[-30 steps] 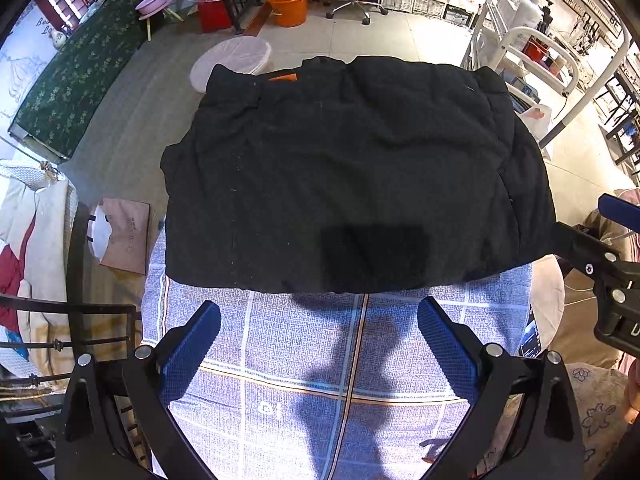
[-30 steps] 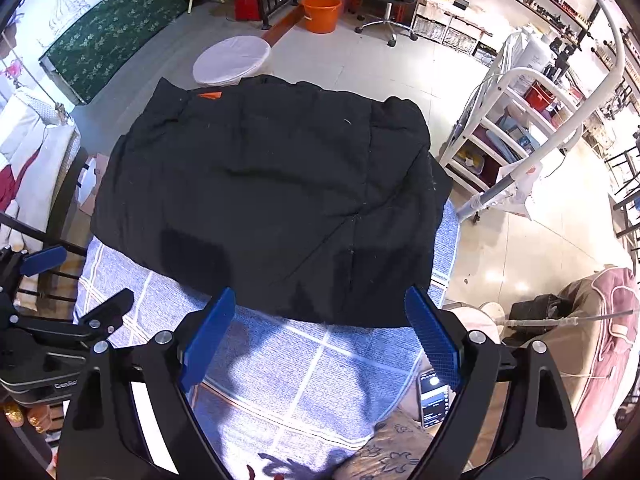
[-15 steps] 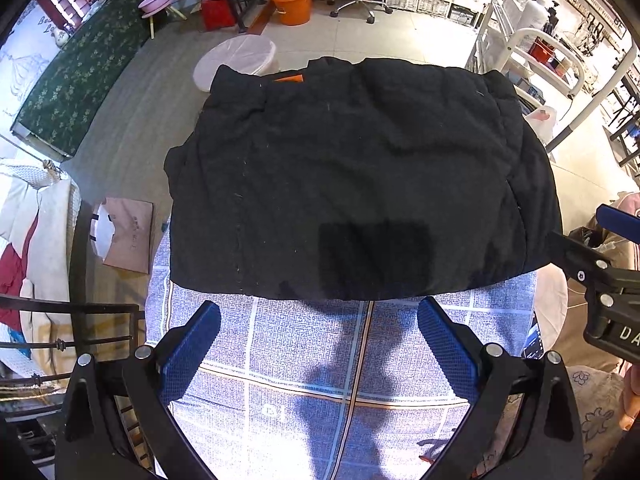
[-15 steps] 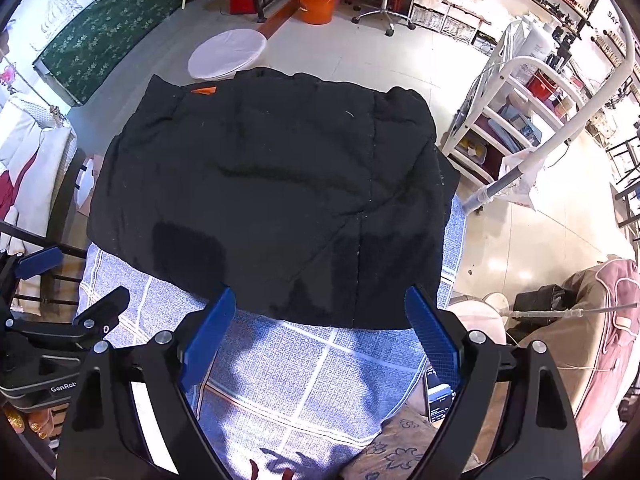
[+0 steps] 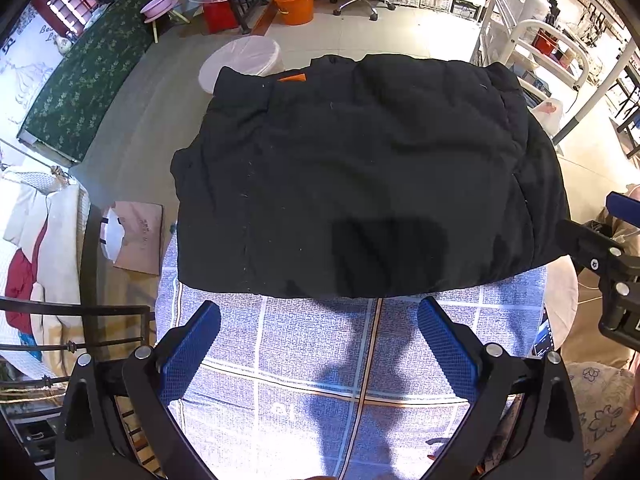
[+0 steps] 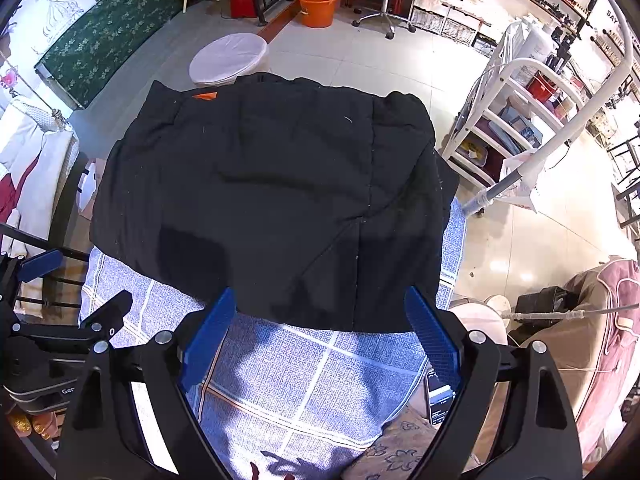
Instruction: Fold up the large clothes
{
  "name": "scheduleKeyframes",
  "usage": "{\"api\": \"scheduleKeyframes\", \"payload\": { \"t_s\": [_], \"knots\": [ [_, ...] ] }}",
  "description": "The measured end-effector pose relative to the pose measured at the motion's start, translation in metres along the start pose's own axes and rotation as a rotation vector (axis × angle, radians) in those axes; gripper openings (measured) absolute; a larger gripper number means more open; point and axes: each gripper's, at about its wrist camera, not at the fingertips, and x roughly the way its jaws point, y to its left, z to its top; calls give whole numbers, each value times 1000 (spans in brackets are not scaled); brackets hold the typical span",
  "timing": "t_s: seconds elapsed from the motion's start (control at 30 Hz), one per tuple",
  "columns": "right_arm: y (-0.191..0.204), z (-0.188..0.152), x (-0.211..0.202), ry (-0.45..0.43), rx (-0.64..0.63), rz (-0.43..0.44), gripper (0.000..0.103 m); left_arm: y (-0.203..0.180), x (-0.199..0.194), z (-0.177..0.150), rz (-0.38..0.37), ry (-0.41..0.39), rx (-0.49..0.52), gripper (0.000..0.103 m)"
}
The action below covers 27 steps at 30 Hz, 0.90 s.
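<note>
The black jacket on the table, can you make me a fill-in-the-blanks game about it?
1. The black jacket lies on a checked cloth coloured ____.
2. The small patch near the jacket's far edge is ____.
3. The left gripper and right gripper both have jaws that are ____.
4. The bucket on the floor is ____.

Missing words: blue; orange; open; orange
</note>
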Motion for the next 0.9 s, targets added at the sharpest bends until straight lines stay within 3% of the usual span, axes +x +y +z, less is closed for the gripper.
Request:
{"api": "scheduleKeyframes", "payload": {
  "t_s": [0.9],
  "knots": [
    [-3, -2, -3, 4, -1, 7, 86, 2, -1, -2, 9, -4, -5, 97]
  ]
}}
